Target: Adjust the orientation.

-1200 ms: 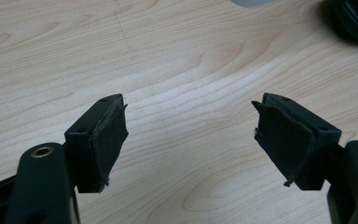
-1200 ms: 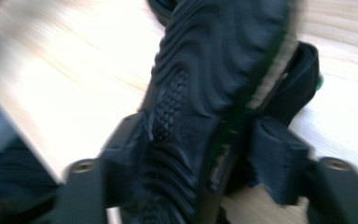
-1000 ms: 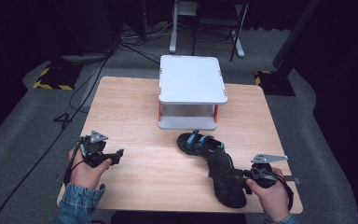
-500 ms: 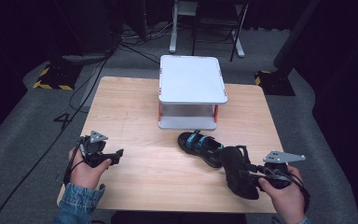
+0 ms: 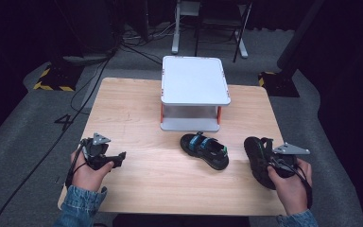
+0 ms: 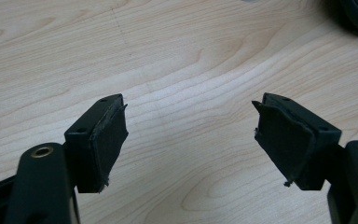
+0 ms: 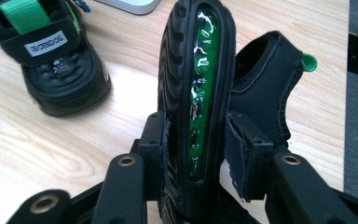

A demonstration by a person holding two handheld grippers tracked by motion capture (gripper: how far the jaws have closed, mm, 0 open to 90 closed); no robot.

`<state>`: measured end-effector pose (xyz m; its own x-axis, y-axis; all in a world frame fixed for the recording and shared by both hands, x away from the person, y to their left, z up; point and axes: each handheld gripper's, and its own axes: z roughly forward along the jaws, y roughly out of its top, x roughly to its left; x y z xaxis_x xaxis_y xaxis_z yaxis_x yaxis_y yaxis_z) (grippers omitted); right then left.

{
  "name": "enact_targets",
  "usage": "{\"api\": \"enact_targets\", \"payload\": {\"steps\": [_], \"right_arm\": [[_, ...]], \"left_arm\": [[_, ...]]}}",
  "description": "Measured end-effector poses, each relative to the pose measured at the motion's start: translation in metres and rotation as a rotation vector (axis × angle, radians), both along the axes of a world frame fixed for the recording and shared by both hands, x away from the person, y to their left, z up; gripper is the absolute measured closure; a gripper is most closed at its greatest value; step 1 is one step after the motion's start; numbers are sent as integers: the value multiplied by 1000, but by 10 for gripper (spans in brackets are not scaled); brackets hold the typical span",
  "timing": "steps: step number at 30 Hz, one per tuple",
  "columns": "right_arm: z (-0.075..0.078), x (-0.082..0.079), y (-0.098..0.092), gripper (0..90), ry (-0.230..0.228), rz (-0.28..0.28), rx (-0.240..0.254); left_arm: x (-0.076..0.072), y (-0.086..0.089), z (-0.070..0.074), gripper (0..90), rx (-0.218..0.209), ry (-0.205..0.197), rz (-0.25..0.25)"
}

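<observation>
A black sandal with blue and green straps (image 5: 204,150) lies flat on the wooden table (image 5: 137,104), in front of the white stand. A second black sandal (image 5: 258,158) is at the table's right side, turned on its edge. My right gripper (image 5: 266,166) is shut on its sole. In the right gripper view the pads (image 7: 154,140) press both sides of the held sandal's sole (image 7: 200,70), whose green insert faces the camera; the other sandal (image 7: 51,60) lies at upper left. My left gripper (image 5: 118,158) rests at the table's left with open jaws (image 6: 189,135) and bare wood between them.
A white two-level stand (image 5: 194,80) with orange posts sits at the back middle of the table. The table's right edge is close beside the held sandal. Cables and chair legs lie on the grey floor beyond the far edge.
My right gripper has carried the second sandal to the right, away from the first one it lay against, and slightly up. The left gripper has stayed still.
</observation>
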<state>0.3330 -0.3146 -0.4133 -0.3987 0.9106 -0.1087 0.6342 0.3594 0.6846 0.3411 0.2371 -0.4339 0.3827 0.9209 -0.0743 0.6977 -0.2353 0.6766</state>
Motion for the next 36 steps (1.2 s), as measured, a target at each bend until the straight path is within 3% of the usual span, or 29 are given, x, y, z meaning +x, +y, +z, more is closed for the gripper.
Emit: {"api": "enact_targets", "payload": {"steps": [3,6,9,11,16,20,25,27,28,31,34,36], "right_arm": [[-9,6,9,631,-28,17,-8],[-18,11,13,641,-51,33,25],[-24,14,19,642,-72,41,11],[-23,14,21,643,-72,48,-6],[-22,11,20,646,-64,67,6],[-20,5,29,652,-31,134,24],[-23,-5,42,584,22,213,57],[-23,-9,45,570,68,247,91],[-25,-12,47,566,131,291,145],[-24,-15,50,530,146,314,164],[-21,-16,49,491,112,305,149],[-16,-16,43,465,81,292,177]], "left_arm": [[0,1,-1,245,1,0,-6],[0,1,-2,246,2,5,-7],[-1,0,-3,245,1,10,-7],[-1,0,-3,245,-1,9,-6],[-1,0,-4,245,0,11,-7],[1,0,-5,245,5,17,-12],[2,-3,-6,245,2,21,-17],[3,-3,-6,245,2,22,-22],[4,-4,-6,244,3,22,-23],[5,-4,-7,244,-2,24,-24],[5,-5,-6,243,3,25,-31],[6,-5,-6,242,2,25,-32]]}}
